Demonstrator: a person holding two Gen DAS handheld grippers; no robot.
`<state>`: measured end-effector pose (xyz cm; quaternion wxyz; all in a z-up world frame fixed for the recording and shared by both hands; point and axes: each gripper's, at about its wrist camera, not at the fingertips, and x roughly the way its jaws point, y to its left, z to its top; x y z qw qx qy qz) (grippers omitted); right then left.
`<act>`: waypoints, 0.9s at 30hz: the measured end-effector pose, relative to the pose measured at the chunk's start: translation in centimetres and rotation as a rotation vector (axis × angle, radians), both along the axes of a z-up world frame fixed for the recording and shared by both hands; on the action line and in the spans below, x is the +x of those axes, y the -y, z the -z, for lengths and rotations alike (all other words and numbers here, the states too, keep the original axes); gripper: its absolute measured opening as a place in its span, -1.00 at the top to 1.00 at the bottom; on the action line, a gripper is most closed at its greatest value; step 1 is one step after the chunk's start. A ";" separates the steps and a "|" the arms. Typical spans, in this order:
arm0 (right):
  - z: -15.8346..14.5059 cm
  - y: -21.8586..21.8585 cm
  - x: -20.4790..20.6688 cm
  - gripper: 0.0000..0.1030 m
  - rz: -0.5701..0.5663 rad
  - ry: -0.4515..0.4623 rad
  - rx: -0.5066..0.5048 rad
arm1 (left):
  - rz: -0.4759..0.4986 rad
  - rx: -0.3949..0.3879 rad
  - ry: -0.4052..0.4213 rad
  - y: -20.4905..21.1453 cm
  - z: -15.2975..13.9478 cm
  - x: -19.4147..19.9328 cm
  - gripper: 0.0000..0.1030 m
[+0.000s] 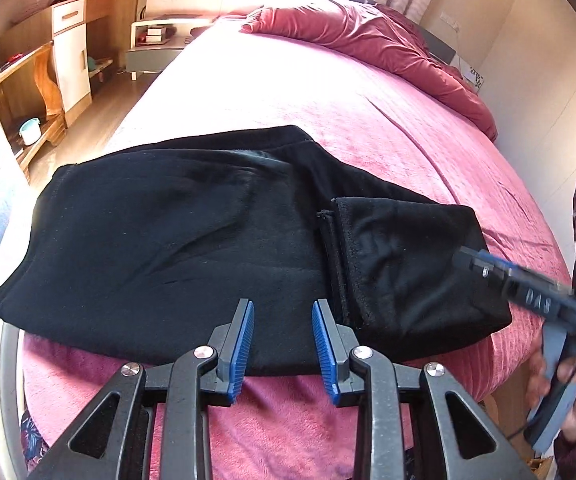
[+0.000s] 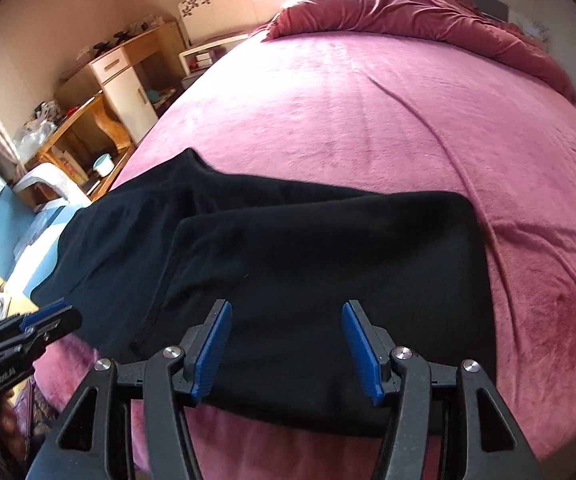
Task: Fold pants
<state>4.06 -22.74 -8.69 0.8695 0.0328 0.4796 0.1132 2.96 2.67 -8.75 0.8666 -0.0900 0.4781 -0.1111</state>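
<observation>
The black pants [image 1: 191, 240] lie folded near the bed's [image 1: 368, 120] near edge, long axis left to right. Left tool [image 1: 283, 320] and right tool [image 2: 285, 320] are both released, holding nothing.

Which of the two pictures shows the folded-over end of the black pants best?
The left wrist view: the folded-over end shows its hem edge clearly. The right wrist view shows it larger but darker, partly behind the fingers.
</observation>
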 end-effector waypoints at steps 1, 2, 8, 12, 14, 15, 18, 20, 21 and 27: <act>0.2 -0.8 -0.6 -0.11 -0.024 -0.005 0.000 | -0.004 0.005 0.004 -0.2 -0.1 -0.2 0.40; 0.4 -1.6 -1.0 -0.02 -0.045 -0.007 -0.004 | -0.006 0.008 0.007 -0.4 -0.2 -0.4 0.40; 2.5 -5.1 -0.8 0.35 -0.147 -0.046 -0.022 | -0.022 0.015 0.024 -1.1 -0.7 -1.0 0.40; 3.7 -6.3 0.5 0.41 -0.160 -0.066 -0.039 | -0.038 0.011 0.022 -2.0 -0.7 -1.1 0.39; 4.1 -6.9 0.9 0.43 -0.166 -0.068 -0.058 | -0.049 0.008 0.019 -2.4 -0.6 -1.1 0.39; 4.3 -7.2 1.0 0.43 -0.168 -0.072 -0.064 | -0.052 0.008 0.017 -2.6 -0.6 -1.1 0.39; 4.9 -7.6 1.6 0.43 -0.163 -0.078 -0.077 | -0.069 0.005 0.010 -3.3 -0.4 -1.1 0.39; 5.2 -7.9 1.9 0.43 -0.162 -0.078 -0.082 | -0.081 0.008 0.005 -3.6 -0.3 -1.0 0.39; 5.3 -7.9 1.9 0.43 -0.162 -0.078 -0.083 | -0.088 0.008 0.002 -3.8 -0.2 -0.9 0.39; 5.7 -8.5 1.6 0.43 -0.155 -0.072 -0.076 | -0.147 -0.078 -0.032 -6.3 0.5 -0.7 0.24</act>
